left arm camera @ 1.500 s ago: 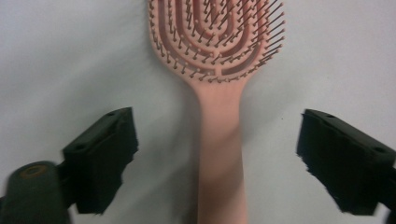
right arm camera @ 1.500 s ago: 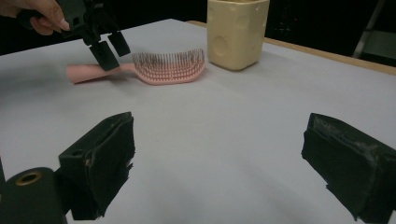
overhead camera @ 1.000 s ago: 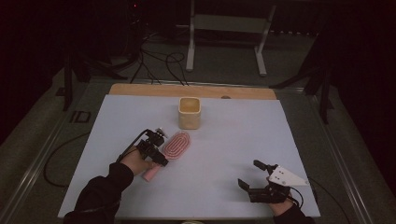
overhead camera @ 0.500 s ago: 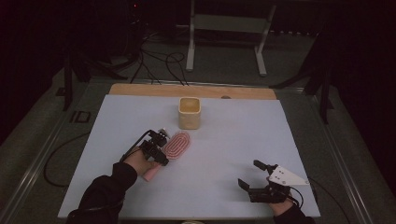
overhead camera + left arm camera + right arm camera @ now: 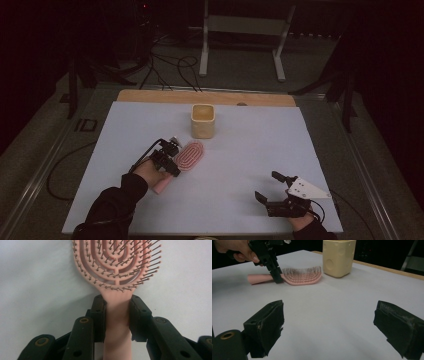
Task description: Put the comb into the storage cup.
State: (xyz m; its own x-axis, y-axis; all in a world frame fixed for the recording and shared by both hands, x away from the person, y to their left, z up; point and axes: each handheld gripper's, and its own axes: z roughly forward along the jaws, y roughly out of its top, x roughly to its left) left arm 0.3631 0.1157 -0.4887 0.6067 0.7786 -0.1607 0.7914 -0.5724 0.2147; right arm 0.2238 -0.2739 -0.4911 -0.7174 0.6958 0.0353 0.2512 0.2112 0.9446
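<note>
Slippage is my main worry here: the left gripper (image 5: 117,317) has just been closing its jaws, and they now sit against both sides of the hairbrush (image 5: 117,277) handle, right at the neck just below the bristle head. From the left gripper view the black pads look like they're touching the handle on each side, so I'd call it a grip, but it's a narrow, smooth, rounded bit of plastic and the hold is right at the point where the handle flares out. If it gets lifted from there, I'd guess the heavier head could tip down or the brush could swivel between the pads. Another risk: the cup (image 5: 203,121) stands close beyond the brush head, so a swing forward could knock it over. The brush itself is pale pink, one piece, with an oval head cut into curved open loops and lots of thin bristles with little ball tips, lying flat on the white table (image 5: 260,150) bristles up, head pointing toward the cup and handle trailing away from it. The right gripper (image 5: 329,327) is well away from the cup, down at the near right of the table, jaws spread wide with nothing between them, just bare tabletop.
</note>
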